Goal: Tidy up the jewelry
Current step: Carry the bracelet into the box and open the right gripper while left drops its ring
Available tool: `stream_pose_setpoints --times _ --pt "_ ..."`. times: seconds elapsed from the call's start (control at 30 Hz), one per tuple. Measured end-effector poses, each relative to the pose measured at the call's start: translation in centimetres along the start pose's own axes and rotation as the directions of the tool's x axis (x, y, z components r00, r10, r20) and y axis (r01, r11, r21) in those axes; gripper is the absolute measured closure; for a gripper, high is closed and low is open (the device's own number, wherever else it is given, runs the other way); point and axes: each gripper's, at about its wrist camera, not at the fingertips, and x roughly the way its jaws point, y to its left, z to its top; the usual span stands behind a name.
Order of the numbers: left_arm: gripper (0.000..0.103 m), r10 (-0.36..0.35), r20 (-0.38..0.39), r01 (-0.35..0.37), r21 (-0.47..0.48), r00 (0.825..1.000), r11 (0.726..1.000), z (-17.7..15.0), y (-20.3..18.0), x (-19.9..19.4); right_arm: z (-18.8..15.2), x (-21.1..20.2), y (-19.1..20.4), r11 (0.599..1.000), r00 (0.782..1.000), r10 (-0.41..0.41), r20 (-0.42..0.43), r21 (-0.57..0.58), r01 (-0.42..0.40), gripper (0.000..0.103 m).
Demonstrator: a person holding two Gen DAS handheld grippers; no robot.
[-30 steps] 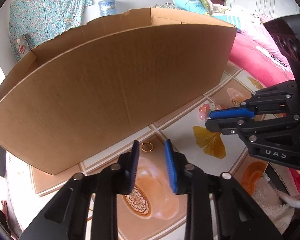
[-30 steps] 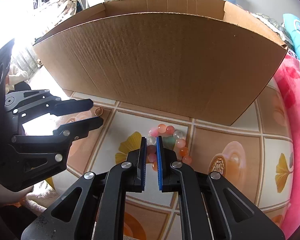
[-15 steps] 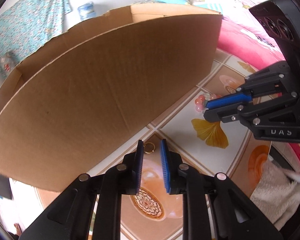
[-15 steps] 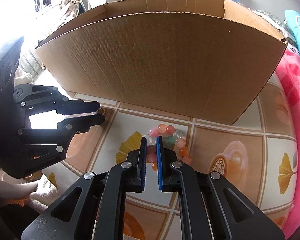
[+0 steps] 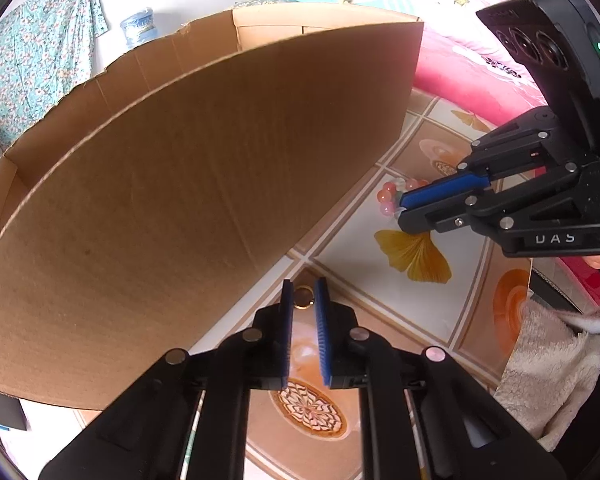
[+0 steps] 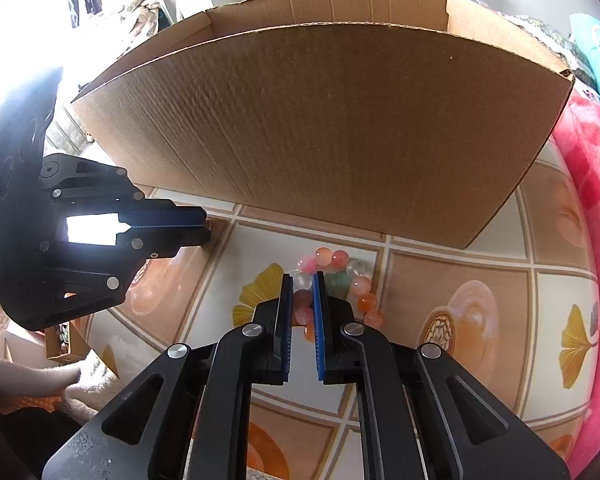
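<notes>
My left gripper low over the tiled floor. Gold ring lies flat between my two blue pads, right at their tips. Pads narrowly apart, flanking the ring; whether they actually press on it I cannot tell. From the right-wrist camera my left gripper looks nearly pressed together, its tips close to the foot of the cardboard box.

My right gripper sits over the bead bracelet. One side of the bracelet loop runs between my pads: pale and pink beads show in the narrow gap. The rest of the loop curves out to the right of my fingers, on the floor. Firm pinch or just a straddle: cannot tell.

Box wall stands just ahead of both sets of fingertips, open at the top. Pink blanket far to the right of my right fingers.
</notes>
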Motion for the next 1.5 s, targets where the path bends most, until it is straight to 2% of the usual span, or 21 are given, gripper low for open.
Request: stream_pose_setpoints --times 0.3,0.57,0.73,0.9,1.03,1.17,1.23,1.3,1.4,1.5 --pt "0.093 0.016 0.002 -0.016 -0.042 1.0 0.999 -0.4 -0.3 -0.4 0.0 -0.4 -1.8 0.996 0.999 0.047 0.015 0.072 -0.048 0.096" --pt "0.093 0.017 0.043 -0.014 -0.087 0.999 0.996 -0.5 -0.8 -2.9 -0.3 -3.2 -4.7 0.969 0.985 0.133 0.112 0.195 -0.153 0.096" --pt "0.093 0.007 0.121 0.007 -0.113 0.993 0.994 0.4 -1.4 -6.6 -1.1 -6.2 -7.2 0.9 0.947 0.221 0.232 0.326 -0.29 0.096" --pt "0.093 -0.028 0.212 0.056 -0.124 0.977 0.991 1.8 -1.3 -11.0 -1.7 -9.0 -8.4 0.833 0.9 0.25 0.357 0.395 -0.388 0.096" --pt "0.093 -0.049 0.284 0.085 -0.116 0.958 0.99 3.9 -0.5 -13.8 0.0 -12.4 -8.2 0.827 0.867 0.233 0.441 0.379 -0.416 0.096" --pt "0.093 -0.092 0.311 0.136 -0.123 0.946 0.983 6.8 1.1 -14.9 2.5 -15.6 -8.3 0.853 0.833 0.205 0.513 0.324 -0.409 0.096" --pt "0.093 -0.133 0.283 0.175 -0.131 0.95 0.976 8.6 2.0 -14.0 4.1 -16.5 -8.3 0.863 0.815 0.206 0.541 0.292 -0.412 0.096" --pt "0.093 -0.177 0.228 0.218 -0.17 0.957 0.961 10.4 3.2 -11.8 5.7 -16.7 -8.5 0.874 0.811 0.206 0.548 0.269 -0.404 0.096" --pt "0.093 -0.227 0.13 0.252 -0.238 0.965 0.938 12.4 4.9 -7.5 8.5 -15.0 -9.1 0.884 0.836 0.212 0.506 0.265 -0.384 0.096" --pt "0.093 -0.294 0.012 0.282 -0.327 0.956 0.902 13.3 6.6 -2.6 10.2 -12.3 -9.8 0.881 0.87 0.242 0.43 0.279 -0.382 0.096"
